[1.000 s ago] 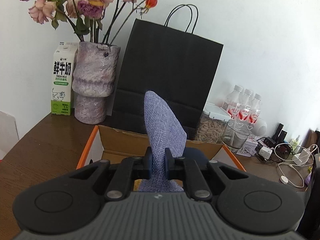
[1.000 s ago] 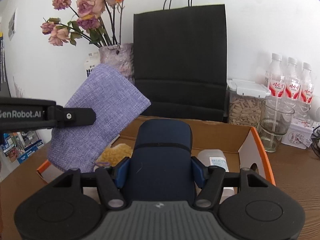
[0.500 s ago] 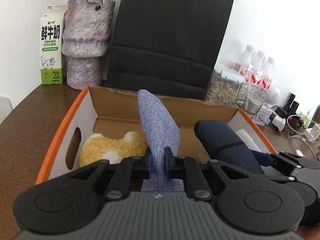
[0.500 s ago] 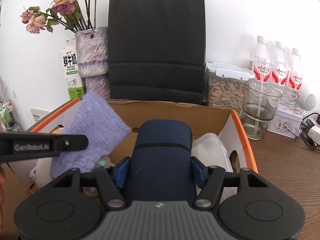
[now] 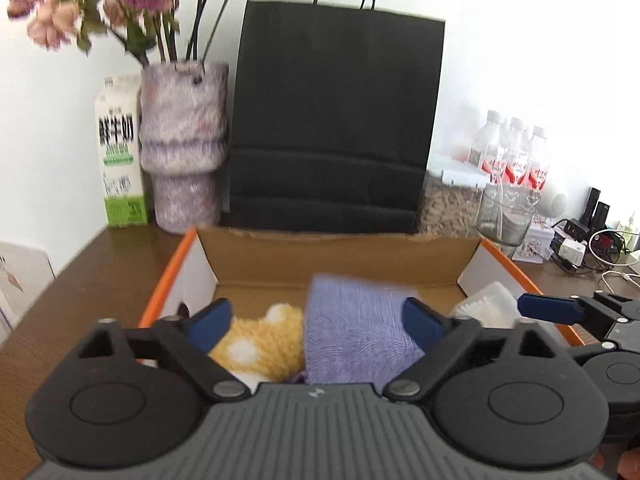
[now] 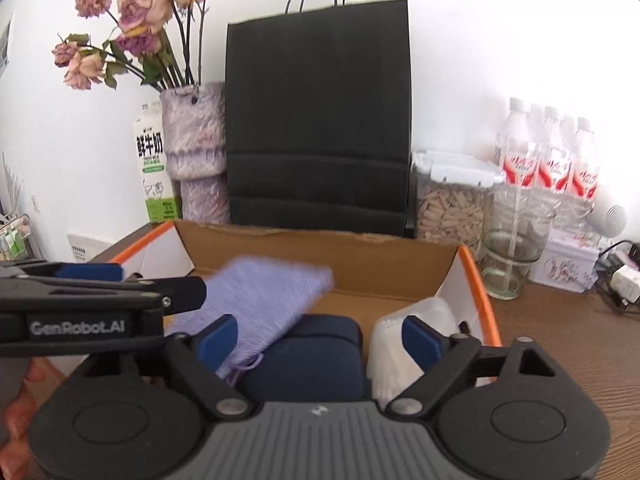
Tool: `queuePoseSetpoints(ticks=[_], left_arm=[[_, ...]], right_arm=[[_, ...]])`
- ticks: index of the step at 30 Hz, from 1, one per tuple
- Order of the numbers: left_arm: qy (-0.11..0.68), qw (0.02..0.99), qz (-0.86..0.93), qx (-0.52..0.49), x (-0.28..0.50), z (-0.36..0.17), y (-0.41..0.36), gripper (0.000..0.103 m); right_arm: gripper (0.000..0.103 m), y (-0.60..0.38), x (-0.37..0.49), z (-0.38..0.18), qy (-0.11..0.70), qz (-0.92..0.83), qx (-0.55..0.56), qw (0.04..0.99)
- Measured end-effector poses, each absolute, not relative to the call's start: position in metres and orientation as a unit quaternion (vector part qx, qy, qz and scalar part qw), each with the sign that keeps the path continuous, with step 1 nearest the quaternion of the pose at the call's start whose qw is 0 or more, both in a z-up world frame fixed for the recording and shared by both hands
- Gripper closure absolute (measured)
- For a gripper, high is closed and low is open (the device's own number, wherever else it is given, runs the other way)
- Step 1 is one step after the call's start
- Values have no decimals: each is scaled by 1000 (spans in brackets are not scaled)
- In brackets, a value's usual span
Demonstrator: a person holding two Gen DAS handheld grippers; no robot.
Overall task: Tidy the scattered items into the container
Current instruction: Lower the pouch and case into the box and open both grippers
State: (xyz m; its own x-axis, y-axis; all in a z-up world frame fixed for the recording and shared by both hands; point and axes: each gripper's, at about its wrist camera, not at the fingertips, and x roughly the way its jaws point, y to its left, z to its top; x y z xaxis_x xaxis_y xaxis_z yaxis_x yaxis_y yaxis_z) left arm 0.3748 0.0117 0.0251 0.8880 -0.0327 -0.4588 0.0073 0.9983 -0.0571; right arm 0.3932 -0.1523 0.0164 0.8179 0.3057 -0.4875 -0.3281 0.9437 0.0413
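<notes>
Over the cardboard box (image 5: pixel 340 256), the left gripper (image 5: pixel 316 320) has its jaws spread wide, holding nothing. Below it the purple fabric pouch (image 5: pixel 356 332) (blurred) lies in the box, partly over the navy case (image 6: pixel 308 356) and beside the yellow plush toy (image 5: pixel 260 340). Equally spread and empty, the right gripper (image 6: pixel 320 336) hangs above that case.

Both wrist views close over box (image 5: pixel 340 258).
</notes>
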Motion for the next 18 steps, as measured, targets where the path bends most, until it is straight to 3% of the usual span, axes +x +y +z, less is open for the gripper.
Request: queuePoseSetpoints(ticks=[2, 4, 18], left_arm=[[219, 976, -1, -17, 369, 32, 10, 0], [211, 977, 4, -12, 366, 37, 8, 0], [145, 989, -9, -29, 312, 72, 16, 0]], right_arm=[[3, -155, 390, 23, 249, 170, -20, 953], [1, -157, 387, 28, 245, 174, -22, 954], [0, -175, 339, 63, 189, 184, -35, 964]])
